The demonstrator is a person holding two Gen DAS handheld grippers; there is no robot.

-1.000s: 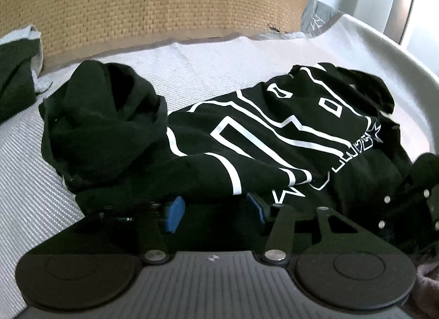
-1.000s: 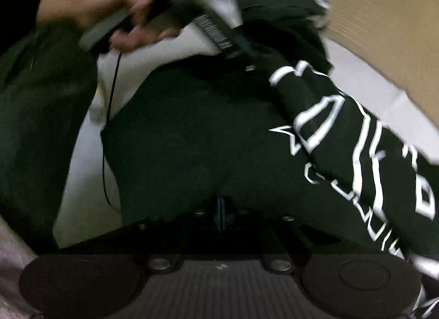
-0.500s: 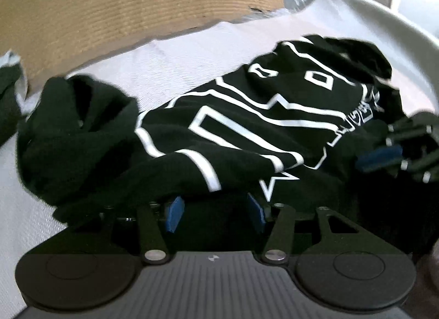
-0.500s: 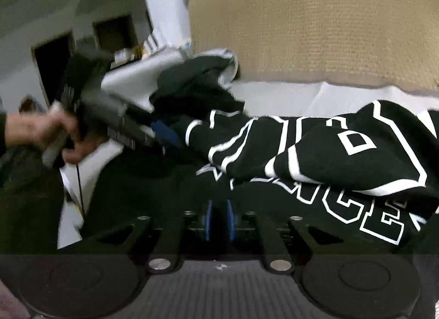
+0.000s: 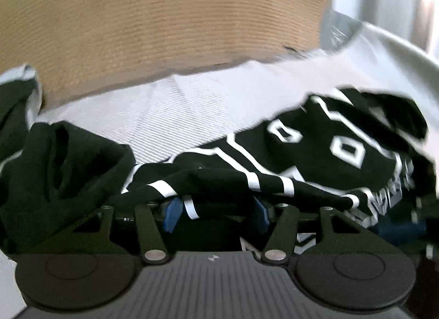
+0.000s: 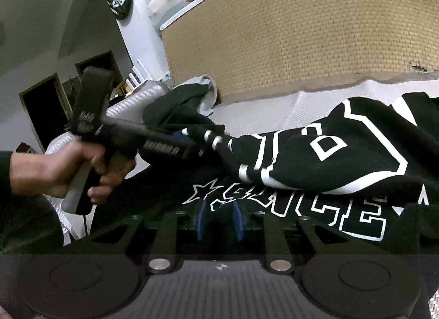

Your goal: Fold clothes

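The black shirt (image 6: 343,154) with white letters lay on the bed (image 5: 192,105), stretched sideways below the woven headboard (image 6: 301,30). The left gripper (image 5: 216,209) was part open, and a fold of the shirt hung across its blue pads (image 5: 171,210); whether they pinched it could not be told. The right gripper (image 6: 219,220) was opening, narrow, its pads (image 6: 201,220) close against the shirt's near edge, with no cloth clearly between them. Both grippers sat on the side of the shirt away from the headboard, the left nearer the bunched end.
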